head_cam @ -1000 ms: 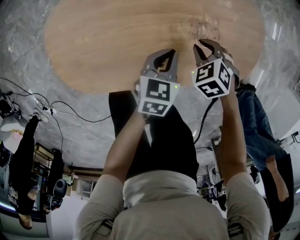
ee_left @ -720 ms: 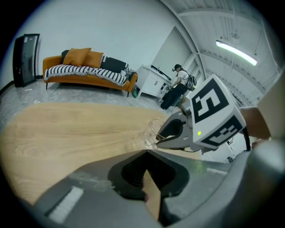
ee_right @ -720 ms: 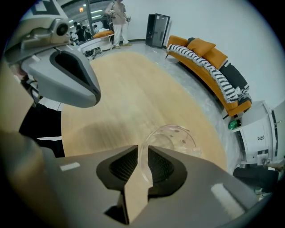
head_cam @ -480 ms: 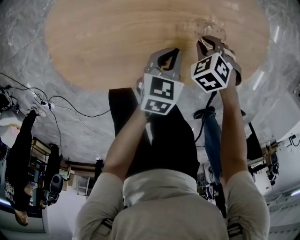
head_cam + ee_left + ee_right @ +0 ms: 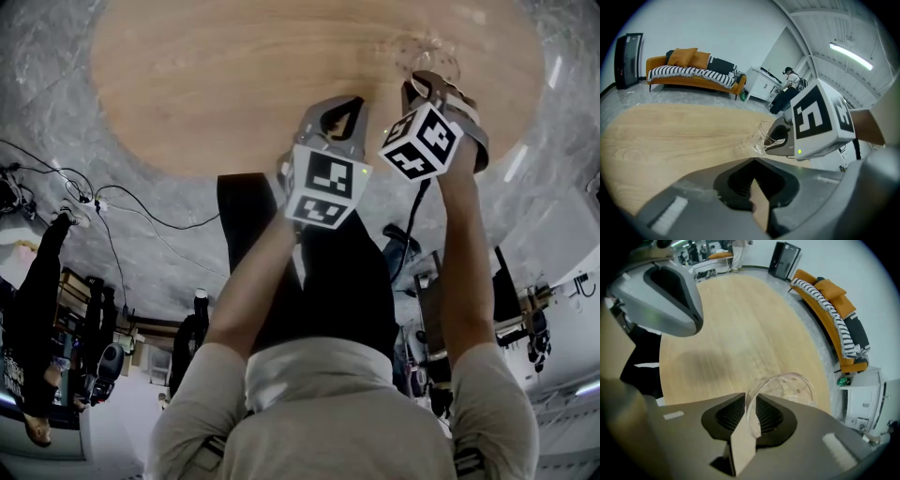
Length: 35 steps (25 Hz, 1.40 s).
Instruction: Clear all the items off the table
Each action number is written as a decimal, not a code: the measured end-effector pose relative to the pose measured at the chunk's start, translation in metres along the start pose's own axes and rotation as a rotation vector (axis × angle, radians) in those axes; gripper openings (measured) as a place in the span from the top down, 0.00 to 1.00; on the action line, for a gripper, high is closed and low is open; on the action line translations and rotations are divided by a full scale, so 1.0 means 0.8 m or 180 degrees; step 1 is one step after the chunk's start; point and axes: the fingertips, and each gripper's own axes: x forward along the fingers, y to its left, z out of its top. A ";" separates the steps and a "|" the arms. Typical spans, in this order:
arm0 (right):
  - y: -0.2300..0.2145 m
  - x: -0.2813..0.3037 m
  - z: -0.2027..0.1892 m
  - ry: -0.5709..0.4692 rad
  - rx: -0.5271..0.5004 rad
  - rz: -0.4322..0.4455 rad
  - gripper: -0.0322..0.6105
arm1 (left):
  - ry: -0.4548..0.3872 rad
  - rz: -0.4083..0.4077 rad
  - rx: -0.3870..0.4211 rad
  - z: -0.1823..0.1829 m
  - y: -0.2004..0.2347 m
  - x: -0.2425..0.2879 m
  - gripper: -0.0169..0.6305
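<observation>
Right gripper view, fingers [image 5: 726, 418] pinching glass [image 5: 787, 387] wall, base hidden, seemingly tilted.

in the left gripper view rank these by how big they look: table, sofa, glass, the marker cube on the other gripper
1. table, largest by far
2. marker cube and sofa: about alike, and the cube only looks big because it is near the camera
3. glass, smallest

Occluded and cropped parts.
Head view: the glass [image 5: 428, 47] is faint, its near side hidden behind the right gripper [image 5: 424, 82]; the worktop [image 5: 234, 84] is cut off at the frame's upper edge.
</observation>
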 end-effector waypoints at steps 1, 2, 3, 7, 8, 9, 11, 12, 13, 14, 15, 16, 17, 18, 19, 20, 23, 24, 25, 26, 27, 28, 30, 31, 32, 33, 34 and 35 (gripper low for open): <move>0.001 0.003 0.001 0.0051 -0.0081 -0.0008 0.83 | 0.0002 -0.0001 -0.0008 -0.001 0.003 0.000 0.94; 0.001 0.004 0.000 0.0091 -0.0144 -0.0017 0.83 | 0.0003 -0.0002 -0.0012 -0.001 0.003 0.000 0.94; 0.000 0.004 -0.003 0.0118 -0.0191 -0.0025 0.83 | 0.0003 -0.0003 -0.0013 0.000 0.000 0.001 0.94; 0.002 0.001 -0.009 0.0168 -0.0377 0.0009 0.84 | 0.0013 0.0007 -0.0023 0.001 -0.007 0.001 0.94; 0.003 0.001 -0.009 0.0176 -0.0418 0.0016 0.85 | 0.0017 0.0012 -0.0026 0.000 -0.006 0.001 0.94; 0.002 0.002 -0.008 0.0185 -0.0438 0.0014 0.86 | 0.0020 0.0016 -0.0030 -0.001 -0.005 0.000 0.94; 0.000 0.002 -0.010 0.0198 -0.0413 0.0008 0.87 | 0.0020 0.0020 -0.0038 -0.001 -0.004 -0.002 0.94; 0.000 0.001 -0.011 0.0192 -0.0386 0.0017 0.87 | 0.0018 0.0020 -0.0040 -0.002 -0.004 -0.003 0.94; 0.002 -0.001 -0.011 0.0173 -0.0357 0.0031 0.87 | 0.0018 0.0020 -0.0040 -0.003 -0.004 -0.005 0.94; 0.005 -0.003 -0.010 0.0140 -0.0328 0.0047 0.88 | 0.0019 0.0021 -0.0040 -0.005 -0.005 -0.007 0.94; 0.008 -0.006 -0.009 0.0097 -0.0294 0.0061 0.89 | 0.0020 0.0022 -0.0039 -0.006 -0.005 -0.009 0.94; 0.011 -0.008 -0.007 0.0045 -0.0256 0.0069 0.89 | 0.0023 0.0024 -0.0036 -0.007 -0.006 -0.011 0.94; 0.012 -0.011 -0.004 -0.0019 -0.0208 0.0070 0.89 | 0.0025 0.0030 -0.0031 -0.008 -0.007 -0.012 0.94; 0.012 -0.015 0.001 -0.0095 -0.0145 0.0067 0.89 | 0.0027 0.0037 -0.0025 -0.008 -0.007 -0.013 0.94; 0.012 -0.019 0.007 -0.0181 -0.0067 0.0064 0.89 | 0.0028 0.0045 -0.0020 -0.007 -0.007 -0.015 0.94; 0.011 -0.024 0.014 -0.0275 0.0021 0.0066 0.89 | 0.0027 0.0052 -0.0015 -0.005 -0.006 -0.017 0.94; 0.013 -0.038 0.037 -0.0573 0.0289 0.0109 0.90 | 0.0018 0.0077 0.0003 -0.004 0.001 -0.024 0.94; 0.016 -0.043 0.045 -0.0671 0.0370 0.0137 0.90 | 0.0015 0.0089 0.0008 -0.004 0.005 -0.027 0.94; 0.019 -0.047 0.052 -0.0766 0.0445 0.0171 0.90 | 0.0013 0.0103 0.0011 -0.005 0.008 -0.030 0.94; 0.022 -0.052 0.058 -0.0858 0.0515 0.0205 0.90 | 0.0010 0.0120 0.0013 -0.006 0.012 -0.034 0.94; 0.024 -0.057 0.063 -0.0949 0.0586 0.0241 0.90 | 0.0006 0.0138 0.0014 -0.006 0.015 -0.036 0.94; 0.026 -0.063 0.068 -0.1042 0.0665 0.0278 0.90 | 0.0001 0.0158 0.0013 -0.005 0.019 -0.039 0.94; 0.029 -0.075 0.078 -0.1246 0.0883 0.0373 0.90 | -0.0013 0.0194 0.0012 -0.003 0.025 -0.046 0.94; 0.030 -0.083 0.083 -0.1358 0.1026 0.0430 0.90 | -0.0022 0.0211 0.0014 -0.002 0.028 -0.049 0.94; 0.030 -0.091 0.088 -0.1475 0.1180 0.0488 0.90 | -0.0033 0.0230 0.0015 0.000 0.032 -0.053 0.94; 0.031 -0.099 0.094 -0.1592 0.1334 0.0539 0.90 | -0.0044 0.0249 0.0014 0.001 0.036 -0.056 0.94; 0.032 -0.106 0.099 -0.1701 0.1479 0.0578 0.90 | -0.0055 0.0268 0.0010 0.001 0.040 -0.060 0.94; 0.033 -0.114 0.105 -0.1798 0.1612 0.0606 0.90 | -0.0062 0.0285 0.0006 0.001 0.045 -0.063 0.94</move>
